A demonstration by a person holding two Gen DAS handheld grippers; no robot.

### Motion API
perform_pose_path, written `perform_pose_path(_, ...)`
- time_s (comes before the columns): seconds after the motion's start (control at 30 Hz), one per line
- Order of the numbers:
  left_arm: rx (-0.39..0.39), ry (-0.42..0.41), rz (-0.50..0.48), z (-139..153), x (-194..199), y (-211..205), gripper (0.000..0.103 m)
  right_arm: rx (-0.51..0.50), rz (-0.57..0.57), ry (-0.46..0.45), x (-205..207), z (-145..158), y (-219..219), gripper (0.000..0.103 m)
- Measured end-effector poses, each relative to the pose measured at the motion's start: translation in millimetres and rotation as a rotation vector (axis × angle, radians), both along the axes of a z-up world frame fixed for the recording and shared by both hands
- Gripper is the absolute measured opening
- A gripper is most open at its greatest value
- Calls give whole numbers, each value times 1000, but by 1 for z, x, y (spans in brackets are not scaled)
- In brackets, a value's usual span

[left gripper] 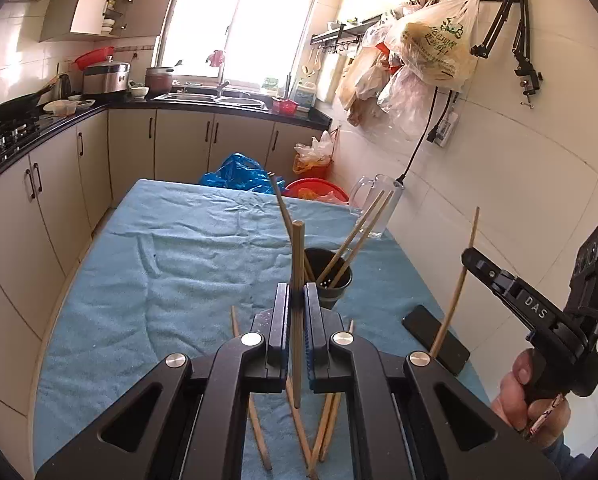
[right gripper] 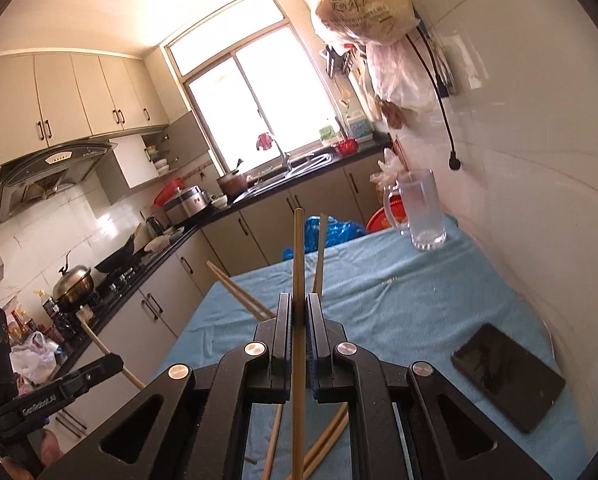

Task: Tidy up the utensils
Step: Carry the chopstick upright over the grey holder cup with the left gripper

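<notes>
With one chopstick (left gripper: 297,280) pinched upright in the left gripper (left gripper: 298,300) and another (right gripper: 298,280) in the right gripper (right gripper: 298,312), each should be lowered tip-first into the black holder (left gripper: 331,280) just beyond the left jaws.

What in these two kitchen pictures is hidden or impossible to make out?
- Left wrist view: the bottom of the black cup and the lower ends of its chopsticks, hidden by its wall and the left gripper.
- Both views: the loose chopsticks on the blue cloth, partly covered by gripper frames.
- Right wrist view: the black cup itself, hidden behind the right gripper.
- Right wrist view: the phone screen, dark.
</notes>
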State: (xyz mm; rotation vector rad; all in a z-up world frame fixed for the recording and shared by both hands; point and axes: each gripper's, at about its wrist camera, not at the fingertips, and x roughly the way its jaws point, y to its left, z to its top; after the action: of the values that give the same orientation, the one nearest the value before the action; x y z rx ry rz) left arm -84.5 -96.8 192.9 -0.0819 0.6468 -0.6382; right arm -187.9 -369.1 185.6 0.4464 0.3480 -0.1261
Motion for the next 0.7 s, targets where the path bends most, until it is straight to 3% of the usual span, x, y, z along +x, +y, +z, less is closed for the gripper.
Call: perform_pose_path(0.7,-64,-83,-23,76,71,-41,6,-83,-90,-139,83,54,-5,7)
